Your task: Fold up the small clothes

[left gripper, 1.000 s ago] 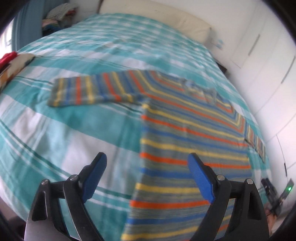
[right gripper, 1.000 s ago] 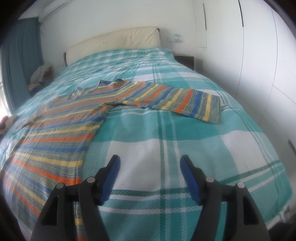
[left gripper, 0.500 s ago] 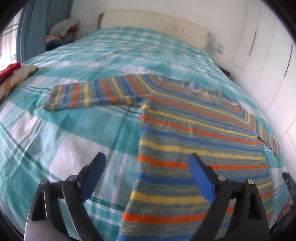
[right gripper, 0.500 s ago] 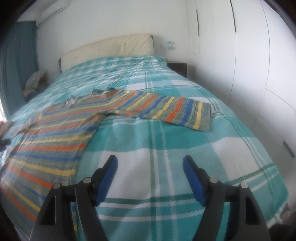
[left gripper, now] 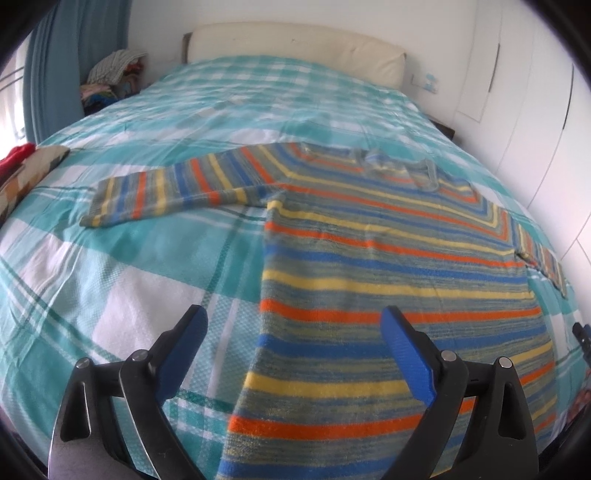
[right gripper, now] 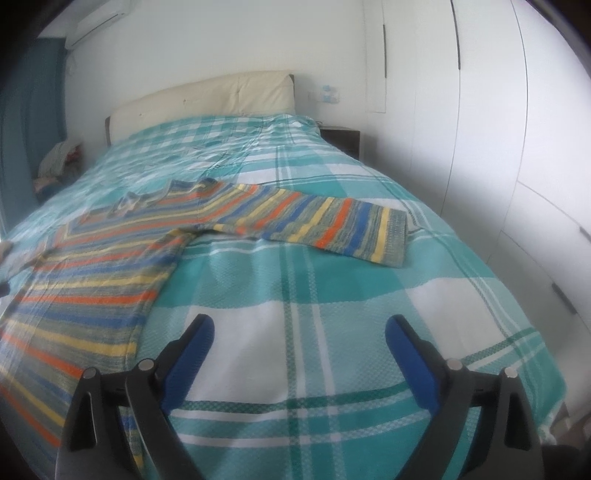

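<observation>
Both our grippers hang over the bed, jaws spread wide, holding nothing.

Nearest, our left gripper (left gripper: 291, 328) sits above the striped sweater (left gripper: 388, 266)'s hem; our right gripper (right gripper: 299, 338) is over bare checked bedspread (right gripper: 332, 295). The sweater lies flat, sleeves out sideways; beyond it, the cream headboard (right gripper: 207, 98).

A: So what's around? I see a bed with a teal and white plaid cover (left gripper: 122, 258), and a padded cream headboard (right gripper: 207, 99) against the wall.

B: Yep, plus tall white wardrobe doors (right gripper: 491, 110) along one side, a dark bedside cabinet (right gripper: 341, 138) by the headboard, and a blue curtain (left gripper: 55, 70).

A: There's a messy heap of clothes (left gripper: 110, 79) beside that curtain, and a white air conditioner (right gripper: 101, 16) up high.
</observation>
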Demonstrator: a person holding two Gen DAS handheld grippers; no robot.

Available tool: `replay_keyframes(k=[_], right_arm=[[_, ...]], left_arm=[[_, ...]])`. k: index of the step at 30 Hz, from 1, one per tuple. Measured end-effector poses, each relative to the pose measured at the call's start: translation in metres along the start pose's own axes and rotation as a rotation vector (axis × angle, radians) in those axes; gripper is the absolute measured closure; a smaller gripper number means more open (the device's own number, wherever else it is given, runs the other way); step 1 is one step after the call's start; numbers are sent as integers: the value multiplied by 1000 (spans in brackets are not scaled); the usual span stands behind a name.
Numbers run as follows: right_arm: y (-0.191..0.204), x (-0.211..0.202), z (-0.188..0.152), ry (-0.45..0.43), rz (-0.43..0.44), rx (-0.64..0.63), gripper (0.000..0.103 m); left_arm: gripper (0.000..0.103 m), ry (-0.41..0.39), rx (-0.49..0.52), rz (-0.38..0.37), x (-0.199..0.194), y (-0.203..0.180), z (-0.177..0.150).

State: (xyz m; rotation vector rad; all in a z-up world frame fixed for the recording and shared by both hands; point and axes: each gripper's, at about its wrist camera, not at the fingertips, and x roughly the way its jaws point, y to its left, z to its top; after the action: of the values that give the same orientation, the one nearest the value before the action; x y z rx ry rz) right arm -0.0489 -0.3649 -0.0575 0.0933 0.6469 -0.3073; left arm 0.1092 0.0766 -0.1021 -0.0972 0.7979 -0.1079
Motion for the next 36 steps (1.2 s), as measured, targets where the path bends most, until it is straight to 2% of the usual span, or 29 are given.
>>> replay_keyframes(k=[6,15,17,25,30,36], right_arm=[[-1,6,-1,19,-8,5,9],[2,5,0,-7,-52,-19,9],[4,5,0,-12,-67,-26,6],[8,13,-4,19,-75,-45,5],[11,28,-11,86,-84,-53,4],[15,34,-16,113,-100,-67,1]], left_arm=[[8,2,-36,5,1,6,1],[5,-21,-20,34,-3,5,3],[5,-14,-22,39,-1,6,3],[4,72,-62,24,14,12,-2],[4,114,-49,26,24,8,-7],[1,158,-7,56,34,1,-11]])
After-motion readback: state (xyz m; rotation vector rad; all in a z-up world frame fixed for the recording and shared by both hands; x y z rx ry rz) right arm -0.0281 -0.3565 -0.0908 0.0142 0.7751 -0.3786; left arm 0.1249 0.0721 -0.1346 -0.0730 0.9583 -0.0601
